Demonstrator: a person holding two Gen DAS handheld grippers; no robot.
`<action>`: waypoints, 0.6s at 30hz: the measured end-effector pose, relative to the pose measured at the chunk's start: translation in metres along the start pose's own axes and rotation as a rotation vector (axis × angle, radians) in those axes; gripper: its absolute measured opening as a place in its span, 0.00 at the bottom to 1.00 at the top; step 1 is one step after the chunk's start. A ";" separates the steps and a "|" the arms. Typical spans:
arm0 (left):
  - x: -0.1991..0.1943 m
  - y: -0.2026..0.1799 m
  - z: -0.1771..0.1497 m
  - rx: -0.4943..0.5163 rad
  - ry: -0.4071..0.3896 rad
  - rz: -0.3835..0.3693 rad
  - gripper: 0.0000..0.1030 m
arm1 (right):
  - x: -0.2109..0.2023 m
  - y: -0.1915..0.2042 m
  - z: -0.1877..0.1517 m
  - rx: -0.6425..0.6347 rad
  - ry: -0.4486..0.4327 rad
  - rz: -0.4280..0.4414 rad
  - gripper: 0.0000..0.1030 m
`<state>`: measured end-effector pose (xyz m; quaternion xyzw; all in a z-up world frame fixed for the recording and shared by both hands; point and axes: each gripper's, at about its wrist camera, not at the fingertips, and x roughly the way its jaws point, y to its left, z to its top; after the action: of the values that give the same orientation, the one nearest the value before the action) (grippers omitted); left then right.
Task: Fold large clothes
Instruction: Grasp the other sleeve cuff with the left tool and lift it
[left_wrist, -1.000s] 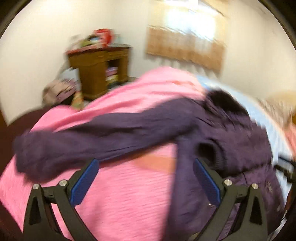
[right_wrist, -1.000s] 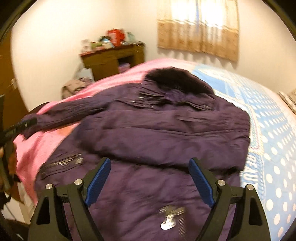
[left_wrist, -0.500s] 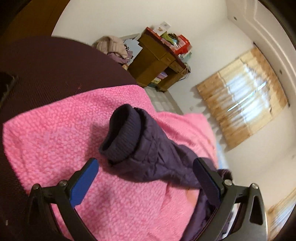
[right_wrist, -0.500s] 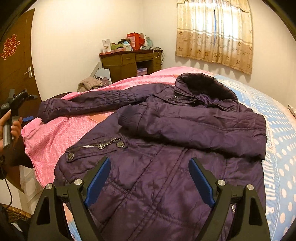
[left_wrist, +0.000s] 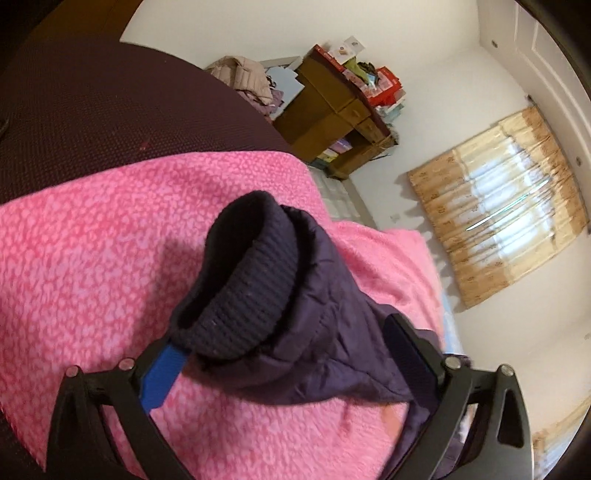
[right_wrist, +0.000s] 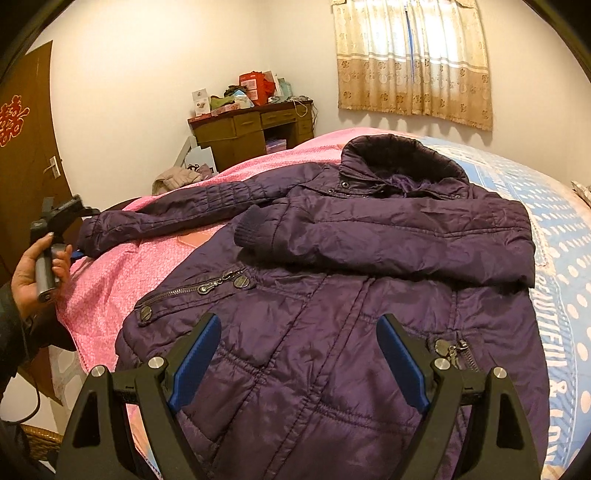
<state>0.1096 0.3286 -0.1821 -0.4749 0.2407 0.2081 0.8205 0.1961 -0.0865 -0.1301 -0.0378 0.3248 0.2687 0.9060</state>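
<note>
A large purple padded jacket (right_wrist: 332, 295) lies front up on the bed. Its right sleeve (right_wrist: 388, 243) is folded across the chest. Its other sleeve (right_wrist: 177, 218) stretches out left over the pink blanket (right_wrist: 110, 280). In the left wrist view my left gripper (left_wrist: 284, 354) is open, its jaws standing on either side of that sleeve's ribbed cuff (left_wrist: 240, 291), which fills the gap. In the right wrist view the left gripper (right_wrist: 74, 236) sits at the sleeve's end. My right gripper (right_wrist: 299, 354) is open and empty above the jacket's lower front.
A blue dotted bedspread (right_wrist: 554, 236) covers the bed's right side. A wooden desk (right_wrist: 251, 133) with clutter stands against the far wall, with a pile of clothes (right_wrist: 177, 179) beside it. A curtained window (right_wrist: 413, 62) is behind the bed. A brown door (right_wrist: 26, 147) stands left.
My left gripper has swung to the end of the outstretched sleeve and closed in until the cuff lies between its open jaws. My right gripper has pulled back a little from the jacket.
</note>
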 end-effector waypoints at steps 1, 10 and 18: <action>0.005 -0.002 0.001 0.002 0.003 0.012 0.89 | 0.000 0.001 -0.001 0.001 0.001 0.002 0.84; -0.024 -0.011 0.009 0.161 -0.093 -0.035 0.25 | -0.002 -0.006 -0.007 0.036 -0.013 0.008 0.84; -0.067 -0.074 0.022 0.357 -0.241 -0.141 0.24 | -0.008 -0.015 -0.009 0.076 -0.036 0.011 0.84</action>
<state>0.1024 0.3061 -0.0826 -0.3097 0.1399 0.1596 0.9268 0.1933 -0.1056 -0.1338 0.0033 0.3187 0.2620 0.9109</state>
